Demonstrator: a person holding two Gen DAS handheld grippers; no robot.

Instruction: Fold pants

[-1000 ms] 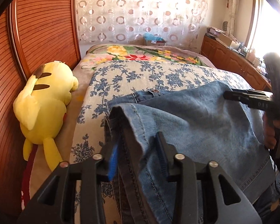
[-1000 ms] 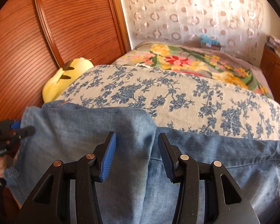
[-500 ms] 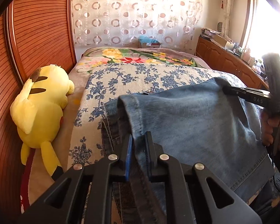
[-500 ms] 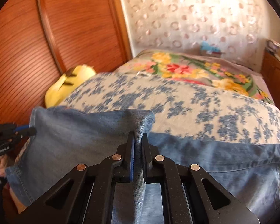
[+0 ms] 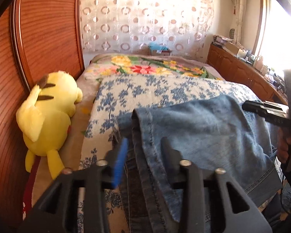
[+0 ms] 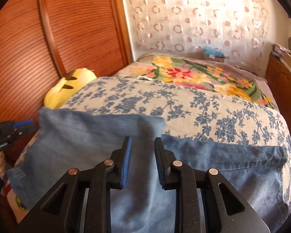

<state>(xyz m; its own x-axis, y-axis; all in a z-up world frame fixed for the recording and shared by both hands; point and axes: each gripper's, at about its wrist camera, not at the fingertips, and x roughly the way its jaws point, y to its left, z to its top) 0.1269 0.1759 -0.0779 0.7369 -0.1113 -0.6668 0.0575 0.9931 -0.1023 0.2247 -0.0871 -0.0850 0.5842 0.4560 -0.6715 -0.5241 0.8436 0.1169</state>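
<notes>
Blue jeans (image 5: 203, 132) lie folded over on the bed, the top layer's folded edge facing away from me. My left gripper (image 5: 144, 156) straddles the left end of that fold; its jaws are opening, and the denim lies loose between them beside the blue pad (image 5: 120, 161). My right gripper (image 6: 142, 154) straddles the right end of the jeans (image 6: 77, 136), its jaws also opening around a soft ridge of denim. Each view shows the other gripper at its edge: the right gripper (image 5: 265, 110) and the left gripper (image 6: 9, 132).
A yellow plush toy (image 5: 46, 116) lies along the bed's left side against a ribbed wooden panel (image 5: 38, 38). The blue-flowered bedspread (image 6: 184, 104) and a bright floral blanket (image 6: 194, 73) stretch beyond the jeans. A wooden cabinet (image 5: 242, 73) runs along the right under the window.
Both grippers stood open around the fold, clamped shut on it half a second ago, and have now let go, jaws spreading again. The denim stays draped where it was.
</notes>
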